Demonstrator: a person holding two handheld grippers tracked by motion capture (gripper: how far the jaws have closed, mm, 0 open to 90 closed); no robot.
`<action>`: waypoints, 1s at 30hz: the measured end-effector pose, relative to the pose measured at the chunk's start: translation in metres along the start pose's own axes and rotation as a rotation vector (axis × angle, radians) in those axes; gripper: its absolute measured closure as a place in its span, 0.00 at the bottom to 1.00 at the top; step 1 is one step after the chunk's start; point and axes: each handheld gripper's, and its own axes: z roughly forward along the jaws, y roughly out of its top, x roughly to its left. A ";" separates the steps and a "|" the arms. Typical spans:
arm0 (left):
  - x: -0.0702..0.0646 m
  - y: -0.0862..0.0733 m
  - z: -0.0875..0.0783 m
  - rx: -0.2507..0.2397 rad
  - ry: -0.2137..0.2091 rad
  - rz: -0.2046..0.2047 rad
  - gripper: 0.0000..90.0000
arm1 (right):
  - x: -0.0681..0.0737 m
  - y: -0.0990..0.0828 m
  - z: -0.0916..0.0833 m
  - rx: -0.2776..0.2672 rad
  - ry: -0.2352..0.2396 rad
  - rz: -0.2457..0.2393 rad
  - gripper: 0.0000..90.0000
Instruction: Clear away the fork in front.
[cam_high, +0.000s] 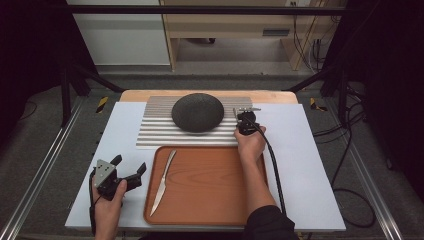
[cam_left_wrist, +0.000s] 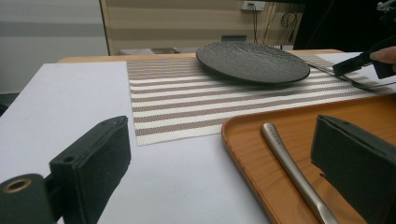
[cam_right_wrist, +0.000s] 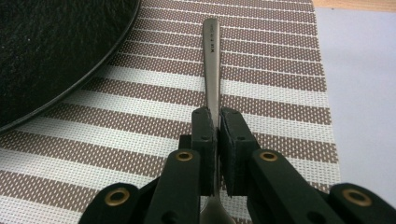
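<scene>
My right gripper (cam_right_wrist: 218, 121) is shut on a slim metal utensil (cam_right_wrist: 212, 60), whose handle points away over the striped placemat (cam_right_wrist: 280, 70), just right of the dark round plate (cam_right_wrist: 46, 46). From above, that gripper (cam_high: 245, 116) sits at the placemat's right end beside the plate (cam_high: 197, 112). My left gripper (cam_high: 131, 164) rests open on the white board, left of the wooden tray (cam_high: 210, 200). Nothing is between its jaws. In the left gripper view, a metal knife (cam_left_wrist: 289, 163) lies in the tray (cam_left_wrist: 364, 112) ahead of the open left gripper (cam_left_wrist: 224, 140).
The knife (cam_high: 164, 180) lies lengthwise along the tray's left side. A white board (cam_high: 305, 165) covers the tabletop under the placemat (cam_high: 155, 132) and tray. A black cable (cam_high: 275, 175) trails from the right gripper over the tray's right edge.
</scene>
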 end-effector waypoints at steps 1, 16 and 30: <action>0.000 0.000 0.000 0.000 0.000 0.000 0.05 | 0.000 0.000 0.000 -0.001 -0.001 -0.002 0.94; 0.000 0.000 0.000 0.000 0.001 0.003 0.05 | -0.001 -0.003 -0.010 -0.021 0.001 -0.013 0.94; -0.001 0.001 0.000 0.002 0.002 0.012 0.06 | -0.005 -0.004 -0.056 -0.112 0.050 -0.033 0.94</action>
